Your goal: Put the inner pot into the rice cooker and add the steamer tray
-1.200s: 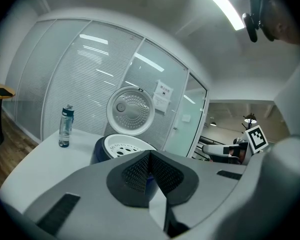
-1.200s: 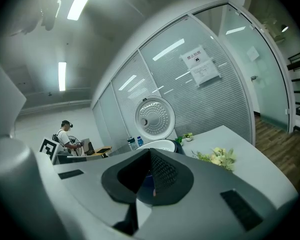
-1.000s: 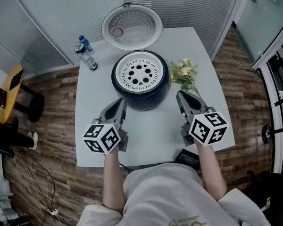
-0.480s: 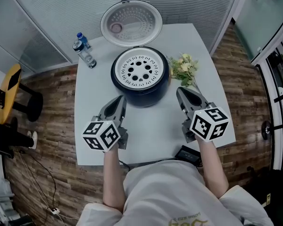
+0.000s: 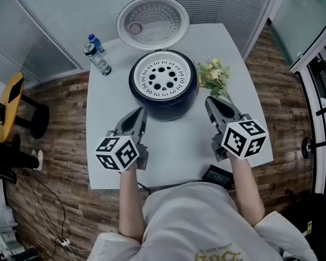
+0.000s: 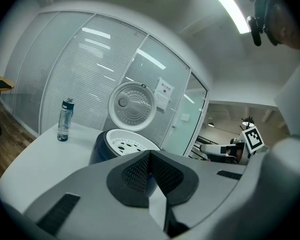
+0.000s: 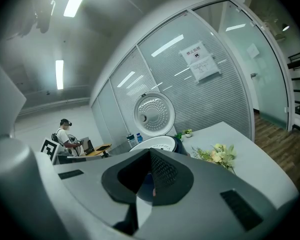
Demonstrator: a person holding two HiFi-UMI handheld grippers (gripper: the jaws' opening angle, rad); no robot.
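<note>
A dark blue rice cooker (image 5: pixel 164 99) stands on the white table (image 5: pixel 108 97), its round lid (image 5: pixel 152 23) swung open at the back. The white steamer tray (image 5: pixel 163 75) with round holes sits in its top; the inner pot is hidden beneath it. My left gripper (image 5: pixel 139 115) hovers near the cooker's front left, shut and empty. My right gripper (image 5: pixel 211 103) hovers at the cooker's front right, also shut with nothing between its jaws. The cooker (image 6: pixel 104 145) and tray (image 6: pixel 127 144) show past the left jaws; the right gripper view shows the tray (image 7: pixel 157 144) and lid (image 7: pixel 154 115).
A water bottle (image 5: pixel 96 56) stands at the table's back left. A bunch of yellow-white flowers (image 5: pixel 214 76) lies right of the cooker. A dark device (image 5: pixel 220 176) rests at the table's near edge. A yellow stool (image 5: pixel 11 106) stands on the wooden floor at left.
Both grippers have stayed shut and nearly still in front of the cooker. The head view has shifted slightly.
</note>
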